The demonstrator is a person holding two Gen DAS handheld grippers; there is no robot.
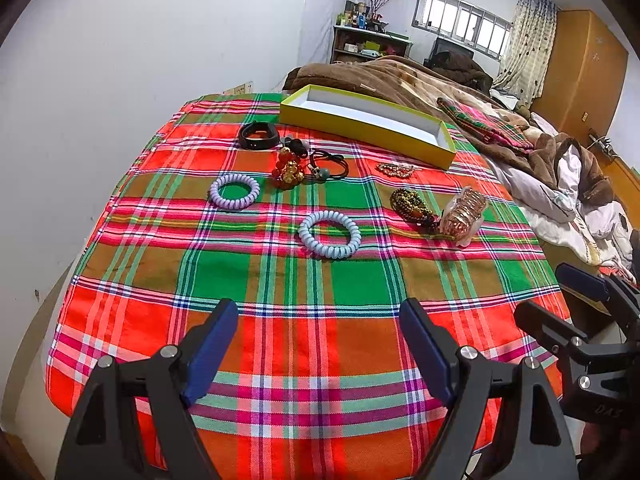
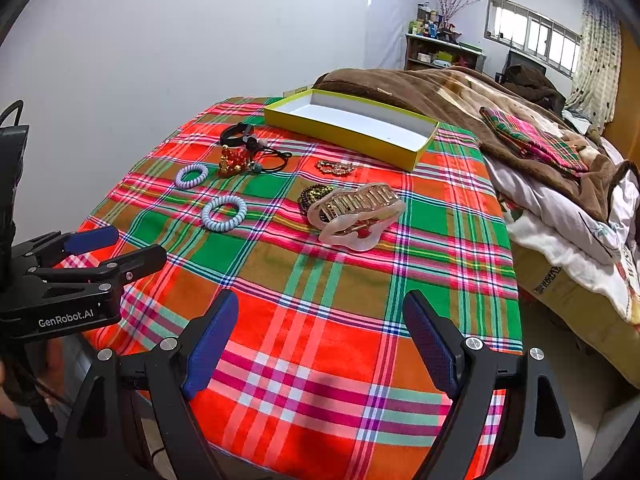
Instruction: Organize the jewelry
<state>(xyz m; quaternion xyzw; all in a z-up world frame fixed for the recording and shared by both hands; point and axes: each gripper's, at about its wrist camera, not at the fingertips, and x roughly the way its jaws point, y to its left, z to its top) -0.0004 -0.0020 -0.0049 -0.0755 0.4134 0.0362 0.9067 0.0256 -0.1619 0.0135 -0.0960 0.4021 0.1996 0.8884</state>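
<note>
both grippers hover over the near edge of the tabletop, which is covered by a plaid cloth; nothing is held. left gripper: jaws spread wide, empty, pointed at the middle of the spread. right gripper: jaws likewise apart and empty, sitting to the right of the left one and aimed more at the hair claw clip. the jewelry lies loose on the cloth, all of it outside the yellow box, which stands open and looks empty at the far edge, long side toward the grippers; judged to be the destination, set there so pieces can be dropped in from the front. items are mostly apart, so most can be pinched alone: two pale spiral hair ties and, a black band, a gold chain piece nearest the box, a dark beaded string touching the claw clip. exception: the red-and-gold bead bracelet and black elastic ties overlap in a small tangle, likely to lift together. judgement: sorting not yet begun; open jaws suit an approach to a first pick.
</note>
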